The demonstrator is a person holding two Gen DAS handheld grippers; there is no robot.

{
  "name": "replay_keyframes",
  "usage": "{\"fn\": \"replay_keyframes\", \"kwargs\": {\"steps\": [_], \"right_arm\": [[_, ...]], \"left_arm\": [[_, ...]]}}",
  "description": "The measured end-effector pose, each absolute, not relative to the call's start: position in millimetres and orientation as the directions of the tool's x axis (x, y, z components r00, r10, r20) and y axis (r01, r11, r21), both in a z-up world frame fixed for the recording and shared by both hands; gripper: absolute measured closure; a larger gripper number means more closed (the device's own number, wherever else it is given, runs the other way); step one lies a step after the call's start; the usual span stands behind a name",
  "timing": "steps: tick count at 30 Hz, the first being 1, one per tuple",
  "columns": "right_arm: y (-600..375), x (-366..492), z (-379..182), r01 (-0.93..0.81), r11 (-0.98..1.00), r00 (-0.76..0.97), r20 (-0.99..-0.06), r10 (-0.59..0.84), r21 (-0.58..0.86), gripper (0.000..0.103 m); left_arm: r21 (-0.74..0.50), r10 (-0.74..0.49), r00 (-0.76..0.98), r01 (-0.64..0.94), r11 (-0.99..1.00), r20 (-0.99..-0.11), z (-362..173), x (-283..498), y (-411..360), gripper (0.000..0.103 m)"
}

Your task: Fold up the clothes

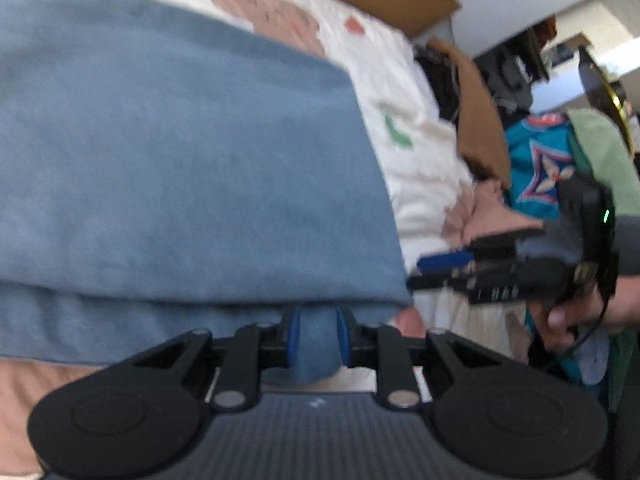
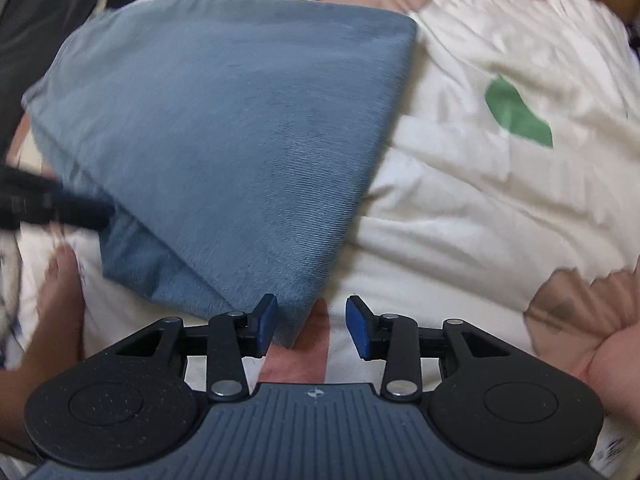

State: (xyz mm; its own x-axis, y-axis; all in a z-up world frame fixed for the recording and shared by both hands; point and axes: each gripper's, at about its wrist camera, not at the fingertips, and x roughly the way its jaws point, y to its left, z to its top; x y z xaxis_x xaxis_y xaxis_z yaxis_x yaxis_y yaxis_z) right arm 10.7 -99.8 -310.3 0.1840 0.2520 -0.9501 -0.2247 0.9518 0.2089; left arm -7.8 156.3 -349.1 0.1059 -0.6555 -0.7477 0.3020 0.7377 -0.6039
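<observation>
Blue cloth (image 2: 224, 128) lies on the quilt (image 2: 500, 208) already doubled into layers, left gripper (image 1: 316, 336) pinching its near edge, right gripper (image 2: 312, 326) spread wide and holding nothing at the corner, so whether another fold is due I can't tell.

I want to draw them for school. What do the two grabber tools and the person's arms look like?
Each tool is black, with two round discs on a grey ribbed body that bears a small white mark. Jointed black links with silver pins lead to flat blue pads. The left gripper and right gripper match. Seen from the side, the right one shows a green light and a black cable. The arm wears a grey sleeve.
</observation>
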Motion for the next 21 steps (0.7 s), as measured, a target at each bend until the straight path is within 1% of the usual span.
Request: {"fn": "replay_keyframes", "kwargs": {"steps": [3,5,7,10,14,17,19,20,21], "right_arm": [[-104,12,-317,-0.178,0.952,0.191,-0.941,0.28,0.248,0.059],[-107,13,-322,-0.146,0.95,0.189,-0.935,0.3,0.275,0.059],[-111,15,-326,-0.113,0.946,0.181,-0.93,0.321,0.304,0.059],[-117,17,-332,-0.064,0.936,0.17,-0.92,0.352,0.346,0.058],[-125,20,-341,0.003,0.917,0.159,-0.906,0.394,0.399,0.053],[-132,23,-347,0.054,0.898,0.152,-0.893,0.424,0.436,0.053],[-136,24,-350,0.079,0.881,0.144,-0.88,0.453,0.467,0.06],[-138,25,-351,0.086,0.87,0.138,-0.87,0.473,0.486,0.068],[-141,25,-351,0.094,0.858,0.131,-0.861,0.492,0.505,0.068]], "left_arm": [[-0.587,-0.636,0.076,0.313,0.747,-0.768,-362,-13,149,0.083],[-0.585,-0.632,0.076,0.306,0.751,-0.771,-365,-14,150,0.086],[-0.579,-0.623,0.075,0.297,0.76,-0.779,-369,-13,150,0.095],[-0.536,-0.599,0.083,0.36,0.763,-0.796,-373,-16,143,0.101],[-0.481,-0.574,0.095,0.446,0.755,-0.813,-374,-19,128,0.101],[-0.47,-0.569,0.091,0.465,0.75,-0.817,-373,-18,124,0.101],[-0.496,-0.579,0.073,0.435,0.751,-0.812,-372,-15,129,0.101],[-0.508,-0.584,0.064,0.422,0.75,-0.809,-371,-13,132,0.101],[-0.514,-0.589,0.06,0.421,0.747,-0.806,-369,-13,136,0.101]]}}
